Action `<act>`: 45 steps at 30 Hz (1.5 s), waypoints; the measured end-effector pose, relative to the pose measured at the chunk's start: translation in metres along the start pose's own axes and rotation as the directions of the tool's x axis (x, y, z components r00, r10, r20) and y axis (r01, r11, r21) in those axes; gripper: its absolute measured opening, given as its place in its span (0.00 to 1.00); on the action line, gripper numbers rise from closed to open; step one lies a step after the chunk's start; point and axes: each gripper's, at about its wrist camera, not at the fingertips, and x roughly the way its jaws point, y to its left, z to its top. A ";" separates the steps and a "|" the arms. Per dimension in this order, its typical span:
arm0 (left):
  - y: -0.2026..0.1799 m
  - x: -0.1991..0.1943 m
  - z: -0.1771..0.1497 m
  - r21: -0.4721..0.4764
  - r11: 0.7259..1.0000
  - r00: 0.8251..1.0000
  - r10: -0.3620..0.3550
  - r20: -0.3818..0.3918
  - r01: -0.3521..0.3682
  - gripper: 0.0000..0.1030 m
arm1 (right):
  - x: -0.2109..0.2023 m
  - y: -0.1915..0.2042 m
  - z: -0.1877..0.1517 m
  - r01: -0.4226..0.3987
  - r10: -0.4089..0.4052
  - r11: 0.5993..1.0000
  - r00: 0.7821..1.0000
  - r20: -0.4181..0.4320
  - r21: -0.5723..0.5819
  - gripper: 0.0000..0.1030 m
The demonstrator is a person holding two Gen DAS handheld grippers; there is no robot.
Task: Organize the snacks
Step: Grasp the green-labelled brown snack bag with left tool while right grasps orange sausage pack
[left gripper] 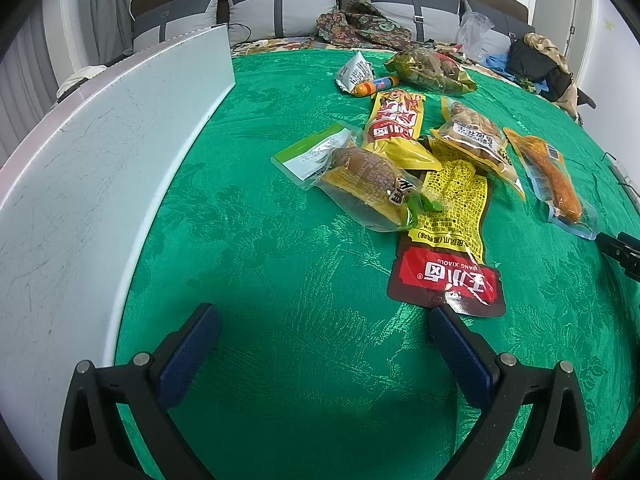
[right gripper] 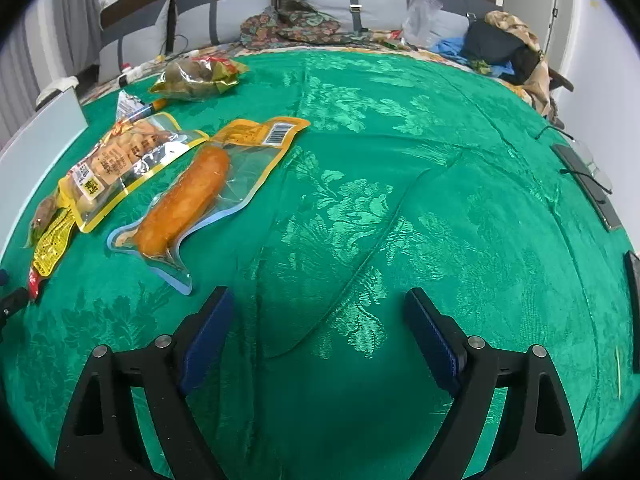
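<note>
A white board (left gripper: 100,152) stands on edge along the left of the green bedspread (left gripper: 280,280), perhaps as a sorting boundary. The snack packets (left gripper: 400,168) lie in a loose heap mid-bed, unsorted. The left hand-held gripper (left gripper: 324,344) hovers tilted down, jaws wide and empty. The orange sausage packet (right gripper: 188,200) lies apart, left of the right hand-held gripper (right gripper: 320,320), likewise gaping and empty.

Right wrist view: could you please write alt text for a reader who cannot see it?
The open right gripper hovers empty over a green patterned cloth. To its left lies a clear packet holding an orange sausage-shaped snack, with a peanut packet and more snacks further left. Grey pillows line the back.
</note>
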 end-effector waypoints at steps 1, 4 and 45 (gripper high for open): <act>0.000 0.000 0.000 -0.001 1.000 1.000 0.001 0.000 -0.001 1.00 | 0.000 0.000 0.000 -0.001 0.001 1.000 1.000 0.000 0.001 0.87; 0.001 -0.002 0.002 -0.004 1.000 0.999 -0.011 -0.042 0.011 1.00 | 0.000 0.000 0.000 -0.001 0.001 1.000 1.000 0.000 0.001 0.87; 0.034 0.006 0.041 -0.140 0.990 0.991 -0.020 -0.135 0.001 0.47 | -0.008 -0.019 0.008 -0.174 0.180 0.980 0.982 -0.061 0.096 0.89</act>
